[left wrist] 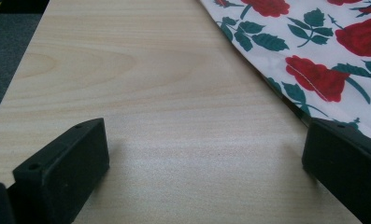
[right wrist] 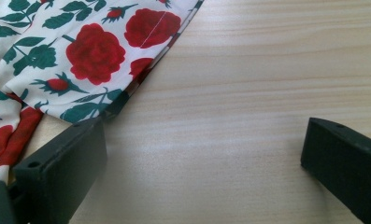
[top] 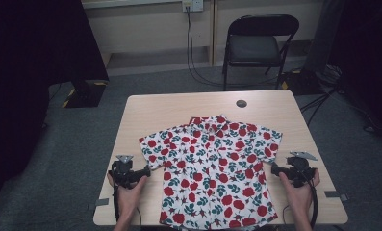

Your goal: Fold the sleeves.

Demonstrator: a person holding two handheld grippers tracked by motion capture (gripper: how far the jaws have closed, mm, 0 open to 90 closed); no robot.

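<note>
The counter (top: pixel 145 115) carries a short-sleeved shirt (top: pixel 212 168) printed with red roses, spread flat and face up, collar toward the far edge and hem hanging close to the near edge. That near edge is the first worry: a hard tug on either side could drag the hem off the front, I reckon. The left tongs (top: pixel 141 172) sit just beside the shirt's left sleeve, jaws spread wide with nothing between them. The right tongs (top: pixel 276 169) sit by the other flank, likewise released and empty; their own view shows one jaw right at the sleeve hem (right wrist: pixel 117 100), the other over bare wood. Since the cloth lies thin and flat, a jaw could skate over it and pinch nothing, or catch both layers and bunch the sleeve. If one side lifts sooner than the other, the shirt would likely skew.
</note>
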